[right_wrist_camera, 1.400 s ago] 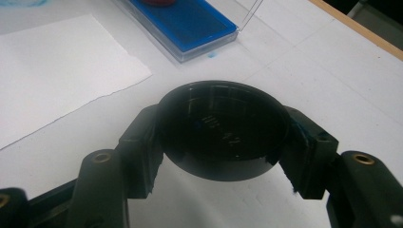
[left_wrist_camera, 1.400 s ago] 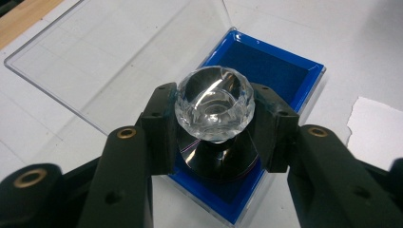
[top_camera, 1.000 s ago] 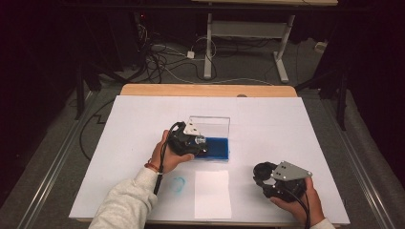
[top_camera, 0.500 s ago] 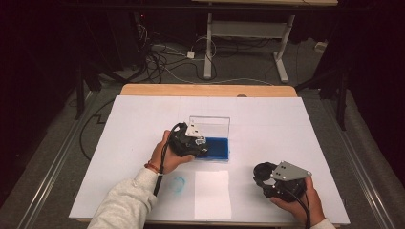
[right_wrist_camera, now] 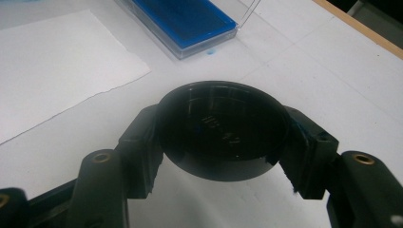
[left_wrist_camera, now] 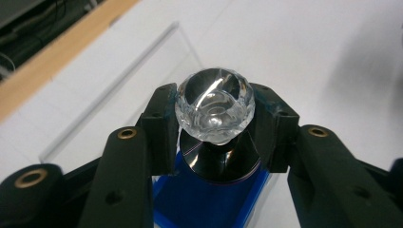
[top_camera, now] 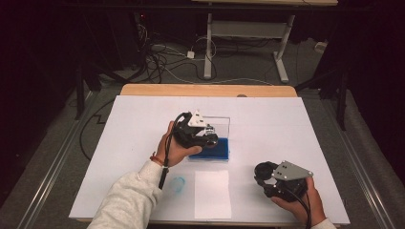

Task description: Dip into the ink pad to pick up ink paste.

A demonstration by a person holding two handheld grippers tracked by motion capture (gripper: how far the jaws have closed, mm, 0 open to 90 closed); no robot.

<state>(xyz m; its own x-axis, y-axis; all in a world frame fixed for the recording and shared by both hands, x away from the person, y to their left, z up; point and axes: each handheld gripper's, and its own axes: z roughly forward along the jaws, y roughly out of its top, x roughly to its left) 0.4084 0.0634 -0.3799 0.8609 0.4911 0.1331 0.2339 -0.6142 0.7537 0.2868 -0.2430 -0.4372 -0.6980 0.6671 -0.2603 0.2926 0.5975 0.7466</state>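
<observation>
A stamp with a clear faceted knob [left_wrist_camera: 214, 105] and a round black base [left_wrist_camera: 219, 166] is clamped at the knob by my left gripper [left_wrist_camera: 214, 130], which is shut on it. It hangs just above the blue ink pad [left_wrist_camera: 204, 202]. In the high view the left gripper [top_camera: 206, 139] is over the ink pad [top_camera: 217, 151] at mid-table. My right gripper [right_wrist_camera: 222, 142] is shut on a round black cap [right_wrist_camera: 222, 130], held low over the table at the front right [top_camera: 264, 171].
The ink pad's clear lid [top_camera: 220, 125] stands open behind it. A white paper sheet [top_camera: 212, 193] lies in front of the pad, with a blue ink smudge [top_camera: 177, 184] to its left. The wooden table edge [top_camera: 205, 90] runs along the back.
My left gripper has lifted a little with the stamp, away from the ink pad. The right gripper has stayed where it was.
</observation>
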